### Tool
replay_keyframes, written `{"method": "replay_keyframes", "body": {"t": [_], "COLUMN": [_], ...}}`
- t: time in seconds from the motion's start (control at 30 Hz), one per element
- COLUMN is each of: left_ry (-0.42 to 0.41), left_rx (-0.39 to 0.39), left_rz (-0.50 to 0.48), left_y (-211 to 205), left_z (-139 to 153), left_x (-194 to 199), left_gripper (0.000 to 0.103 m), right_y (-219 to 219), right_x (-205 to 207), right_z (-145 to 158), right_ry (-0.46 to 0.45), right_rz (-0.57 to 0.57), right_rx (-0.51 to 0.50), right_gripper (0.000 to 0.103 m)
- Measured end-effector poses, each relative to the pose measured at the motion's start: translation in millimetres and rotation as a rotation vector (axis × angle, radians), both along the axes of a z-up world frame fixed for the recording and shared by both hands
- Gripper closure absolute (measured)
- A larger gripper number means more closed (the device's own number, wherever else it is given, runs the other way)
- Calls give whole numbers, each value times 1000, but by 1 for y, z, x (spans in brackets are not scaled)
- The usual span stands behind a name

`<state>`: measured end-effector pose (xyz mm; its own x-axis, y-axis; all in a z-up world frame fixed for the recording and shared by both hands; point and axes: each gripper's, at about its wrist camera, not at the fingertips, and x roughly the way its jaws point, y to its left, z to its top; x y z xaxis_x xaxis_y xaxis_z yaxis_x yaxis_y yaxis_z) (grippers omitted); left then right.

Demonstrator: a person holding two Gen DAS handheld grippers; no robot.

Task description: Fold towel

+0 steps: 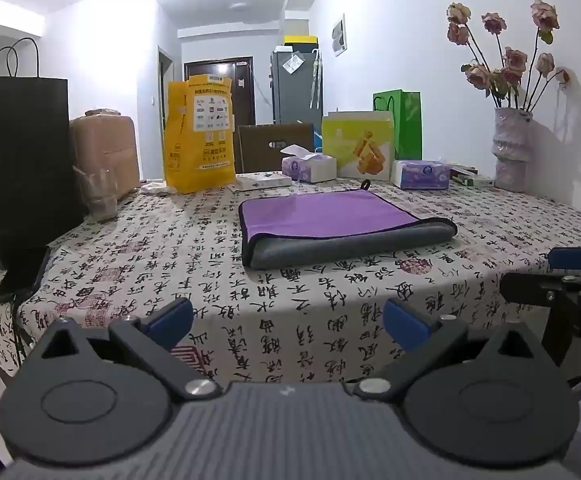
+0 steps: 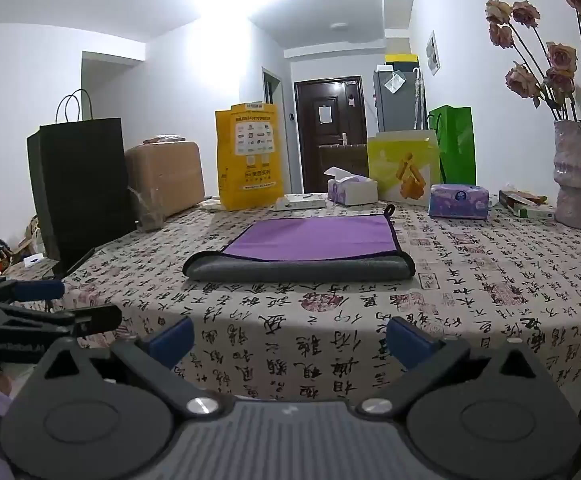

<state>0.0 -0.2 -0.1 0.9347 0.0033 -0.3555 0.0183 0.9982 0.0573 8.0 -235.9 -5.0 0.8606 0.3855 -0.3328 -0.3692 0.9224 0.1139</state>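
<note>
Calligraphy-print tablecloth fills the left wrist view; the towel lies well ahead, right of centre, folded once with its rounded fold nearest. The left gripper hangs released and empty.

From the right wrist, the towel sits centred, the right gripper spread and empty. Judging by this, one fold is done; next, both must reach a side edge and pinch it.

Both wrist cams sit low at the counter's near edge, facing across it toward the far door. Left tool views from left, right tool from right. Both views share the towel mid-counter and the bags behind it.
</note>
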Motion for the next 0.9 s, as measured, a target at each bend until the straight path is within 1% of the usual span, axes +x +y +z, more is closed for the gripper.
{"method": "replay_keyframes", "body": {"t": [0.9], "left_ry": [-2], "left_rx": [4], "left_rz": [-5], "left_y": [-1], "left_z": [0], "left_x": [2], "left_gripper": [0], "right_y": [-1], "right_x": [-1], "right_z": [-1], "right_ry": [12], "right_rz": [-2], "right_rx": [8], "right_gripper": [0]}}
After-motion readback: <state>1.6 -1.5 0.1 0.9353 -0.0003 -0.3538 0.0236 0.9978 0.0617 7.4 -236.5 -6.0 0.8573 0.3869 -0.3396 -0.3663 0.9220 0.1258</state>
